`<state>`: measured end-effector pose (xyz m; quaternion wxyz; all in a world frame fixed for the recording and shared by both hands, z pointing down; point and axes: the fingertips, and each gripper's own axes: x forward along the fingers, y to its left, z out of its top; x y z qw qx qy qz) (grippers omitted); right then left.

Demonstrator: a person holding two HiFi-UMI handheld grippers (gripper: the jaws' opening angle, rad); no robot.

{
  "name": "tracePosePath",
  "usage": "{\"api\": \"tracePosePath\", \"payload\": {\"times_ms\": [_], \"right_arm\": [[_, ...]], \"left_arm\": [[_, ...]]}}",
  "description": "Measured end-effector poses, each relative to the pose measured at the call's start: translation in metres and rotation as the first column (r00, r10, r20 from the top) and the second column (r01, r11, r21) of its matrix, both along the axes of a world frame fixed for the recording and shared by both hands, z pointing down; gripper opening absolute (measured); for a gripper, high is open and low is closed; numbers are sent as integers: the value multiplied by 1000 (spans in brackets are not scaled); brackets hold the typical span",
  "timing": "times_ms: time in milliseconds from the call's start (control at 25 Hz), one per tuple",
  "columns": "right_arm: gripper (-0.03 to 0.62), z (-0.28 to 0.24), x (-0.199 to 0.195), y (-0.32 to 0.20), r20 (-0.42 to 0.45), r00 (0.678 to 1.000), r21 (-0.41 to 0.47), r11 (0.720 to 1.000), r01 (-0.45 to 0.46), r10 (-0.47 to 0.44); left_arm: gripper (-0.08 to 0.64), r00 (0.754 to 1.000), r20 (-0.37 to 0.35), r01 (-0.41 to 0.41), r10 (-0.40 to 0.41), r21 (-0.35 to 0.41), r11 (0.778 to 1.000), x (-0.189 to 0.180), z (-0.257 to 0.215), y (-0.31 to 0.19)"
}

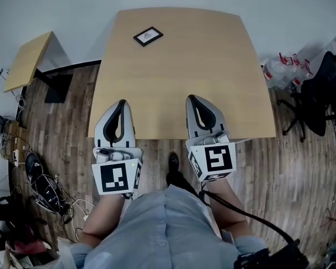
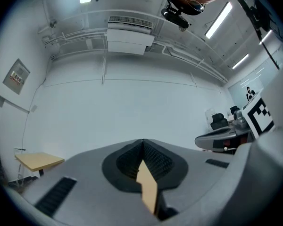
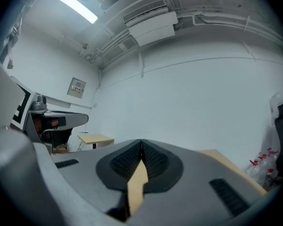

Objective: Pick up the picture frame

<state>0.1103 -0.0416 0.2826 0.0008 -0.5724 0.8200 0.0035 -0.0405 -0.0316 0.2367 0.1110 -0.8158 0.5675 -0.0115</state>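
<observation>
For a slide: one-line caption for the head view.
Shut and empty, left tongs and right tongs hover at the near edge of the table; the picture frame lies far across it.

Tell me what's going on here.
A person is at the near edge of a wooden table, holding a claw in each hand. The left claw and right claw are both shut and empty, side by side over that edge. The frame lies flat near the table's far left corner, with neither claw near it.
</observation>
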Motion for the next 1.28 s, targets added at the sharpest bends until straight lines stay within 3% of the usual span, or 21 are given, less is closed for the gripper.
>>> {"api": "tracePosePath", "payload": {"times_ms": [440,560,760,1280], "right_arm": [[2,-30,34,-112,2,999,67,997,49,-49],[2,-29,34,-135,4,998,62,996,59,-59],[2,-20,25,-162,-1,997,35,996,83,-83],[2,-4,13,-262,-31,992,-28,992,125,-126]], "left_arm": [[0,998,-2,62,-62,66,996,29,-25,-93],[0,995,-41,96,-94,42,995,26,-26,-112],[0,992,-43,119,-118,19,993,17,-19,-138],[0,989,-85,112,-121,-101,989,17,12,-222]]}}
